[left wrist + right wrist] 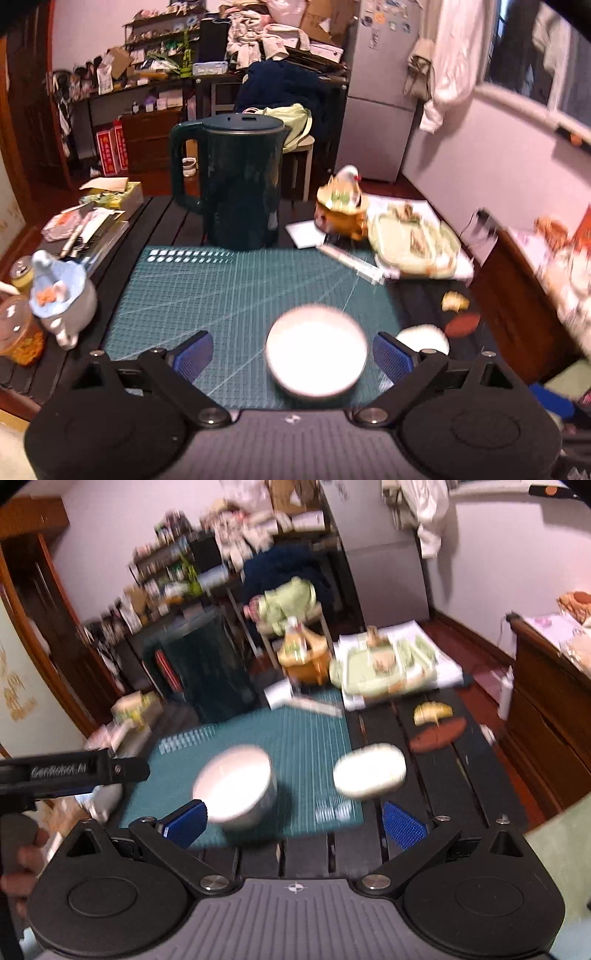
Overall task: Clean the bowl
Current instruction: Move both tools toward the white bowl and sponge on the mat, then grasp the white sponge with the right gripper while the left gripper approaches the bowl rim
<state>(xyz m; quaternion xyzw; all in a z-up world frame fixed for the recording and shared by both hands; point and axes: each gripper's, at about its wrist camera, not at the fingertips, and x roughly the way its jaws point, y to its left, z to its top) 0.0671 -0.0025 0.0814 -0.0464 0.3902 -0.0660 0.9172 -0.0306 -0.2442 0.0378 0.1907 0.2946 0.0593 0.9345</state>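
A white bowl (316,352) stands on the green cutting mat (229,288), blurred by motion. My left gripper (293,356) is open, its blue pads either side of the bowl without touching it. In the right wrist view the same bowl (236,788) sits left of centre, and a pale oval sponge-like pad (369,770) lies just off the mat's right edge. My right gripper (295,821) hangs open above the table's near edge, holding nothing. The left gripper body (74,770) shows at the far left, held by a hand.
A dark green kettle (231,181) stands at the mat's far edge. A yellow duck-lidded pot (341,206) and a green tray (413,240) on papers lie to the right. A blue figurine jug (61,295) and a jar sit left. A brown leaf dish (437,734) lies near the pad.
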